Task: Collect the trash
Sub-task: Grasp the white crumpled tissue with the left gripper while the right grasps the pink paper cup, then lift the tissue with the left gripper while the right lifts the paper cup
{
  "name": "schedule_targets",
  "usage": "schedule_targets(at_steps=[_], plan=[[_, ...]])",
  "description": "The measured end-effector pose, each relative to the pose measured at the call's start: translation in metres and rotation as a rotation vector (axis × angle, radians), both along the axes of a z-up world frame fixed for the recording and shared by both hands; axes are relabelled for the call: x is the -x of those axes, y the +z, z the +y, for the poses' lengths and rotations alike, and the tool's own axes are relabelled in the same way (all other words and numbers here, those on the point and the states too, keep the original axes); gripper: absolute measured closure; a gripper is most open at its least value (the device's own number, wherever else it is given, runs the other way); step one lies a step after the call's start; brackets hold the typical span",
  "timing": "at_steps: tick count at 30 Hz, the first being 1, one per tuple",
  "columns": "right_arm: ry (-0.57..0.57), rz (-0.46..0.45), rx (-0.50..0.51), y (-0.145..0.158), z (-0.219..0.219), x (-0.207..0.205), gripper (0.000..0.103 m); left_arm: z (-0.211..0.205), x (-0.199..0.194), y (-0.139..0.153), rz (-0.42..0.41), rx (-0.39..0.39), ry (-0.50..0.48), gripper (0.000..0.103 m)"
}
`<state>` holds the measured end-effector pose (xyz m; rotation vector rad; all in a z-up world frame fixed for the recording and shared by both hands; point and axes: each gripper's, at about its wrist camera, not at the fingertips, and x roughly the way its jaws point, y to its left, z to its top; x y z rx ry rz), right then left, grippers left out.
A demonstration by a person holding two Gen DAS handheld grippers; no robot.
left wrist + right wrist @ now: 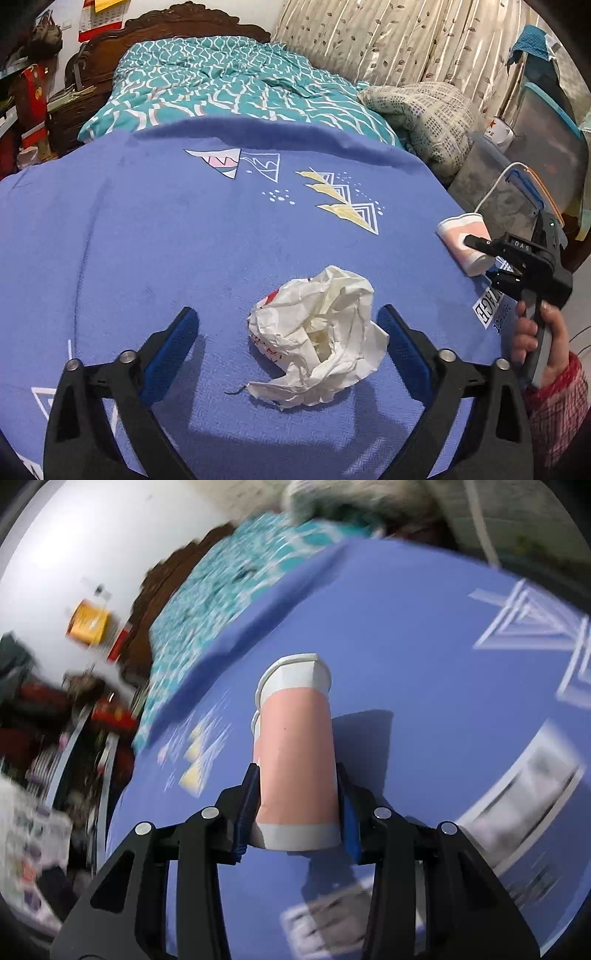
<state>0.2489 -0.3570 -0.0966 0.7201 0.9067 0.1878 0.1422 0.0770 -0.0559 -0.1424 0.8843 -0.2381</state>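
Working over the blue blanket (129,240) spread on the bed, we note two pieces of trash well apart. The crumpled plastic bag (317,332) lies in the middle of the blanket, directly ahead of the left gripper (288,332) and between its two blue pads (173,343); neither pad touches it, the jaws standing wide. We judge the left hand best placed for the bag: a short advance and a squeeze. The paper cup (295,757) is at the blanket's right edge, on its side, long axis running away from the right gripper (297,805), rim at the far end. That gripper's pads press the cup's lower wall from both sides, pinching it near the base.
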Motion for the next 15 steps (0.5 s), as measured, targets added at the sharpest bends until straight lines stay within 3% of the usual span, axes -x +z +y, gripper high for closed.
schedule_targets(at_steps=[1, 3, 8, 10, 15], plan=[[0.033, 0.002, -0.017, 0.000, 0.011, 0.003, 0.061, -0.001, 0.000, -0.001, 0.006, 0.005, -0.011, 0.040], [0.117, 0.001, -0.063, 0.002, 0.033, 0.018, 0.061, -0.001, 0.002, -0.003, 0.013, 0.016, -0.023, 0.054], [0.298, -0.023, -0.099, -0.003, 0.103, 0.072, 0.061, -0.008, 0.021, 0.002, 0.027, 0.079, -0.081, 0.057], [0.320, -0.033, -0.125, -0.008, 0.108, 0.086, 0.061, -0.020, 0.033, 0.003, 0.029, 0.083, -0.123, 0.057], [0.279, -0.049, -0.100, -0.007, 0.058, 0.115, 0.062, -0.057, 0.067, 0.000, -0.013, -0.032, -0.173, 0.056]])
